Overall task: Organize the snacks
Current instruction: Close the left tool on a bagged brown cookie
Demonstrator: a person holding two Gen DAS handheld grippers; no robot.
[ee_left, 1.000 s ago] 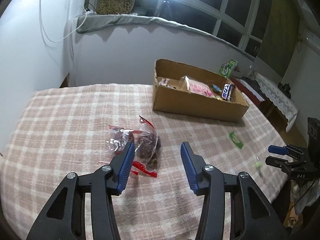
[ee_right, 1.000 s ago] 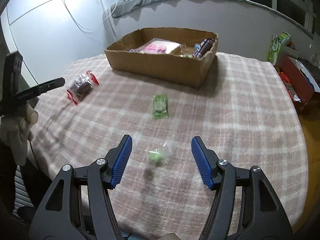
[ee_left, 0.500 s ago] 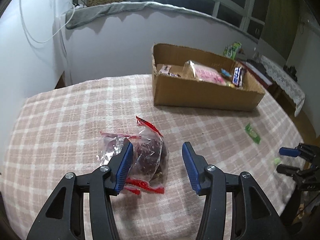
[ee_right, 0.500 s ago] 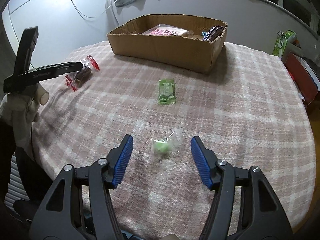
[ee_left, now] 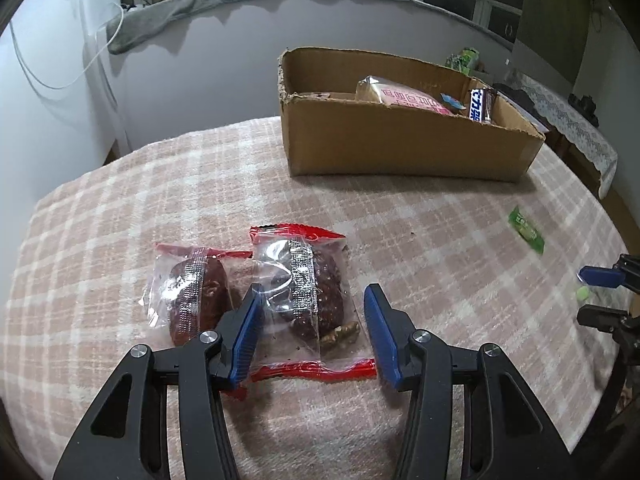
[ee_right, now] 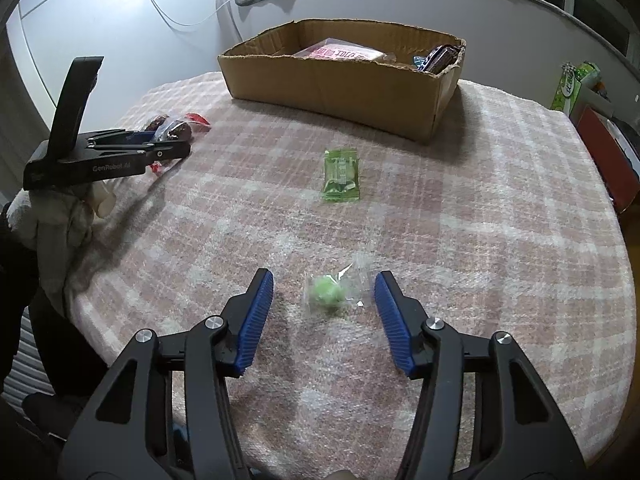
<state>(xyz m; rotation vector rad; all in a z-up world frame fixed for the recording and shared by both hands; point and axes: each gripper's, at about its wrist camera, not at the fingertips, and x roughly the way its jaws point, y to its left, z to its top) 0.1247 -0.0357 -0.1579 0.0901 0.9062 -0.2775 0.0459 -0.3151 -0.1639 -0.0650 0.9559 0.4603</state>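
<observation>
A: Left view first; the left gripper [ee_left: 312, 328] has its jaws spread wide either side of a clear snack packet [ee_left: 310, 296] with red ends, lying flat on the checked tablecloth [ee_left: 440, 248]; a second packet [ee_left: 192, 288] sits just beside it.

B: And the cardboard box [ee_left: 400, 152] stands further back, snacks already inside; a green sachet [ee_left: 526, 229] lies apart.

A: Right view now; the right gripper [ee_right: 324, 316] is spread as well, a small green sweet [ee_right: 330, 294] in clear wrap between the jaws, not pinched.
</observation>
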